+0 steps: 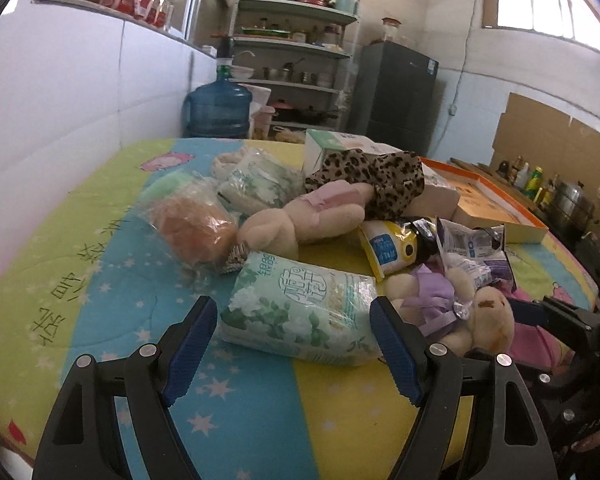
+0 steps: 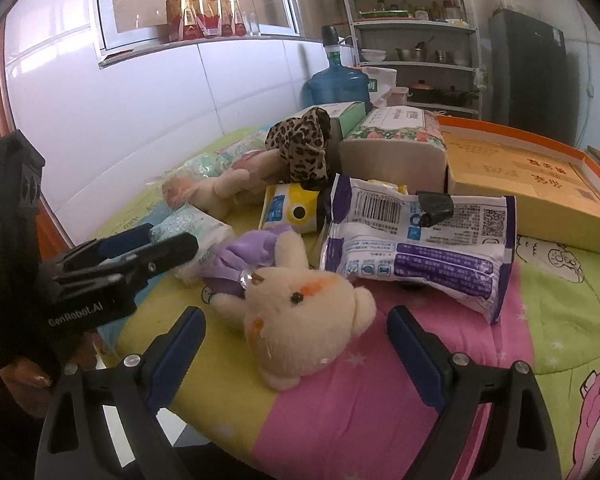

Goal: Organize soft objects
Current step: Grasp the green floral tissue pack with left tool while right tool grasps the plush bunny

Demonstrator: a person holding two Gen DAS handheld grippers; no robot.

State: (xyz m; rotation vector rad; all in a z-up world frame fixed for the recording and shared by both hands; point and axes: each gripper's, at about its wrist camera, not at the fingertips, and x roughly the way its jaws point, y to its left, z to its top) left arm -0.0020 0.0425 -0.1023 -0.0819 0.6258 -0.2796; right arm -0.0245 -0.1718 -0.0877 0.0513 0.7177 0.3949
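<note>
A heap of soft things lies on the tabletop (image 1: 100, 264), which is covered with a bright striped quilt. The left gripper (image 1: 294, 344) has its fingers spread wide on either side of a green floral tissue pack (image 1: 300, 308), which lies flat between them; whether the blue pads touch it I cannot tell. The right gripper (image 2: 296, 354) is also wide open and holds nothing, its fingers flanking the head of a cream plush bear in a purple dress (image 2: 300, 320), lying on its back. Behind the bear lie a purple-and-white plastic packet (image 2: 416, 248) and a yellow pouch (image 2: 292, 208). Farther back a pink-clad plush rabbit (image 1: 308, 220) lies next to a leopard-print cloth (image 1: 372, 180), near an orange-rimmed box (image 2: 540, 184)
</note>
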